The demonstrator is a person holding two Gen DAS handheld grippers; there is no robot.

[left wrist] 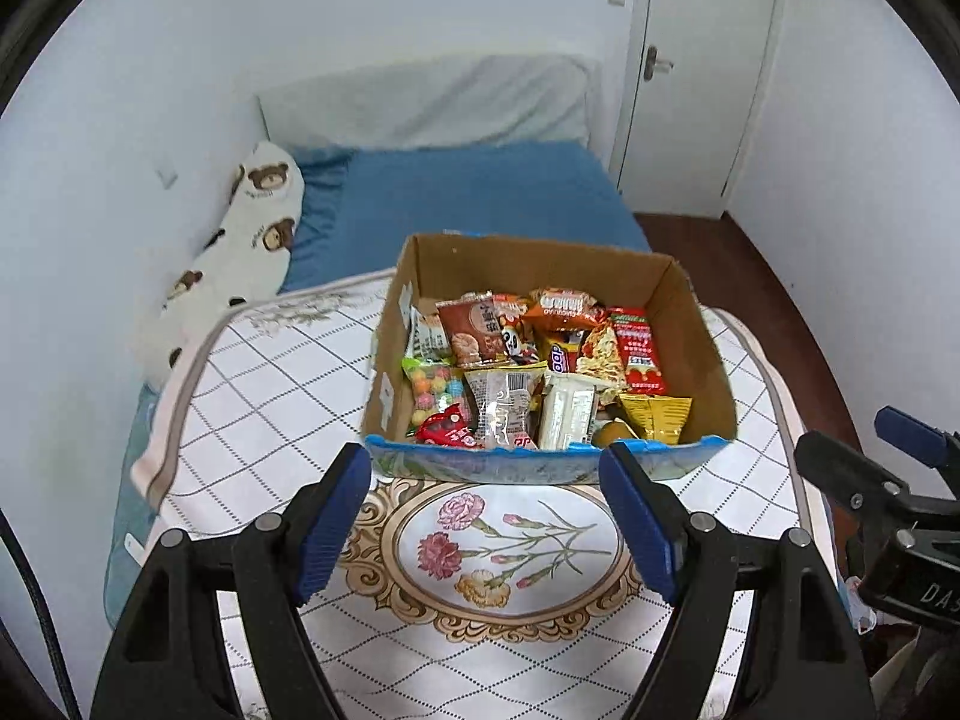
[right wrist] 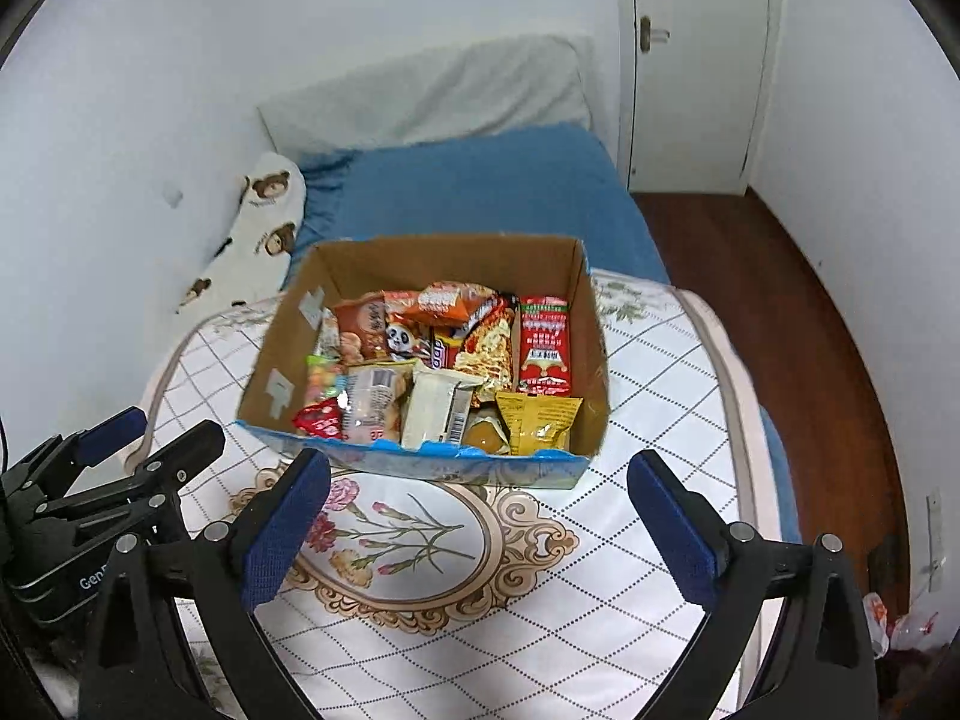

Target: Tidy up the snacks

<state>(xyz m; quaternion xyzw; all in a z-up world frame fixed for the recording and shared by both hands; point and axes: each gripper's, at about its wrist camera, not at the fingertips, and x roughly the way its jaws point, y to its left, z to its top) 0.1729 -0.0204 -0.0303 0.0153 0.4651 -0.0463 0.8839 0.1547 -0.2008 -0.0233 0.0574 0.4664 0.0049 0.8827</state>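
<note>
An open cardboard box (left wrist: 702,324) stands on a quilted floral mat; it also shows in the right wrist view (right wrist: 591,330). It holds several snack packets: a red packet (left wrist: 639,351), a yellow packet (left wrist: 657,417), a white packet (left wrist: 567,411) and a brown biscuit packet (left wrist: 471,327). My left gripper (left wrist: 486,480) is open and empty, just in front of the box. My right gripper (right wrist: 480,483) is open and empty, in front of the box's near wall. Each gripper shows at the other view's edge.
The mat (left wrist: 282,384) covers a surface in front of a bed with a blue sheet (left wrist: 480,192). A bear-print pillow (left wrist: 252,240) lies at the left by the wall. A white door (left wrist: 696,72) and a wood floor (right wrist: 780,312) are at the right.
</note>
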